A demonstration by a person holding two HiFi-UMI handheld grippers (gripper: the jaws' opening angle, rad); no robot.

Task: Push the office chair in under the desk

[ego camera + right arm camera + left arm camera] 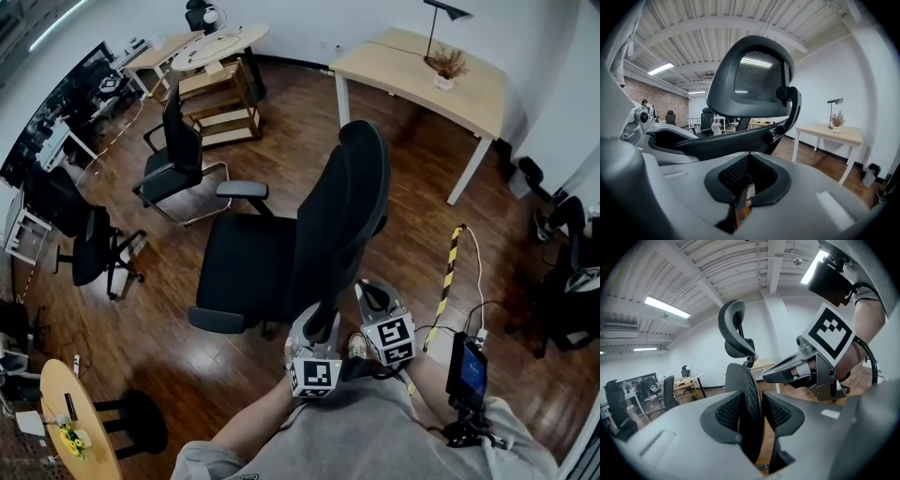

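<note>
A black mesh office chair (281,248) stands mid-floor, its backrest (349,211) toward me and its seat facing left. The light wooden desk (412,75) is beyond it at the upper right, some way off. My left gripper (319,323) is at the lower rear edge of the backrest. In the left gripper view the mesh edge (746,394) fills the gap between the pads, and the left gripper (757,411) is shut on it. My right gripper (370,292) is just right of it behind the backrest, shut and holding nothing (747,180). The headrest (750,79) rises above it.
A chrome-framed black chair (173,159) and another black chair (89,248) stand to the left. A wooden shelf unit (220,103) and a round table (220,42) are behind them. A yellow-black cable cover (448,272) lies on the floor to the right. The desk carries a plant (446,66).
</note>
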